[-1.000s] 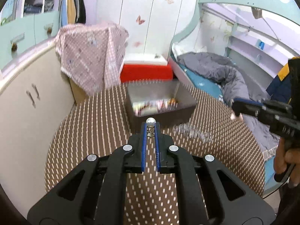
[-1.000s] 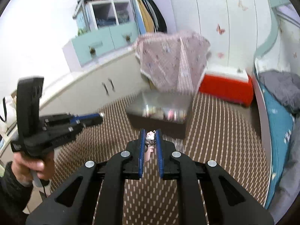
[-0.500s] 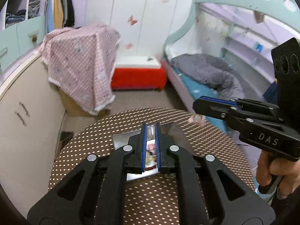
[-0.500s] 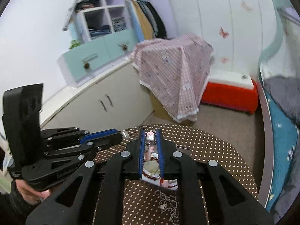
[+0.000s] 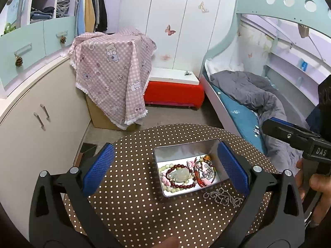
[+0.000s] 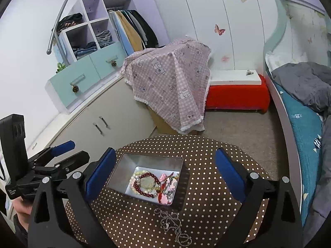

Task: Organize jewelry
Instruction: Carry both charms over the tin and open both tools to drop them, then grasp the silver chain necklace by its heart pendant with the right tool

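Note:
A silver metal box [image 5: 175, 151] [image 6: 144, 161] stands on a round brown dotted table [image 5: 134, 196] [image 6: 206, 186]. It holds beaded bracelets, a dark red one [image 5: 180, 176] [image 6: 144, 184] among them, and pink and red pieces. A silver chain [image 5: 222, 196] [image 6: 172, 224] lies on the table by the box's near side. My left gripper [image 5: 165, 167] hangs above the box, open and empty. My right gripper [image 6: 163, 173] hangs above it too, open and empty. Each gripper shows at the edge of the other's view.
The table's edge curves round beyond the box. Past it are a cream cabinet [image 5: 41, 113], a box under pink checked cloth [image 5: 111, 72], a red bench [image 5: 173, 93] and a bed [image 5: 248, 107] on the right.
Both grippers have opened wide and no longer hold the jewelry they were shut on. Both views have risen and tipped down onto the box.

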Demonstrator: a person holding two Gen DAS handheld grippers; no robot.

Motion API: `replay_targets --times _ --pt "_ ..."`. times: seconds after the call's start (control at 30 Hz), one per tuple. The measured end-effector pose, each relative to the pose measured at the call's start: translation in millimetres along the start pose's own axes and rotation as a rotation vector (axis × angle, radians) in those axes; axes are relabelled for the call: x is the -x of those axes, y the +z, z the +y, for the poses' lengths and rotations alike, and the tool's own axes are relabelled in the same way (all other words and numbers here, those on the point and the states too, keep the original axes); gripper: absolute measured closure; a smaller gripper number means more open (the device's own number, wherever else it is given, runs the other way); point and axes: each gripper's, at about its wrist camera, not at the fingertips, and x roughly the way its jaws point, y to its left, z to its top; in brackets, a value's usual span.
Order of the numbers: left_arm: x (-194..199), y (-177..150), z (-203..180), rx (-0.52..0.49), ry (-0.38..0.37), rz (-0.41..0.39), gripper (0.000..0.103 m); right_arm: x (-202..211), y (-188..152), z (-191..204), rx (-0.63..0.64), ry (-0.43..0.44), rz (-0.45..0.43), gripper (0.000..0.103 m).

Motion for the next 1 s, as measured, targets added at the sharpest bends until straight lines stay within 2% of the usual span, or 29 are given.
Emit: replay_targets --times 0.27,0.47,0.6,0.8,0.87,0.9,0.97,1.0 --pt "19 -15 5 0.024 0.021 -0.033 0.006 23 -18 5 0.028 -0.013 -0.018 0.01" --pt "32 -35 13 0.043 0.044 -0.046 0.006 37 -46 8 0.06 -0.034 -0.002 0.01" --pt "35 -52 19 0.073 0.049 -0.03 0.006 26 -76 10 0.096 -0.067 0.067 0.01" --pt "31 -73 30 0.109 0.057 0.011 0.006 -26 -116 9 0.153 -0.111 0.224 0.01" --pt "28 -74 30 0.108 0.065 0.02 0.006 -40 -120 11 0.165 -0.114 0.243 0.013" --pt "27 -74 30 0.105 0.064 0.021 0.006 -48 -123 13 0.179 -0.113 0.255 0.018" --pt "23 -71 30 0.108 0.064 0.021 0.006 -59 -126 17 0.201 -0.115 0.272 0.03" --pt "20 -69 30 0.109 0.063 0.022 0.006 -67 -130 19 0.216 -0.128 0.29 0.042"
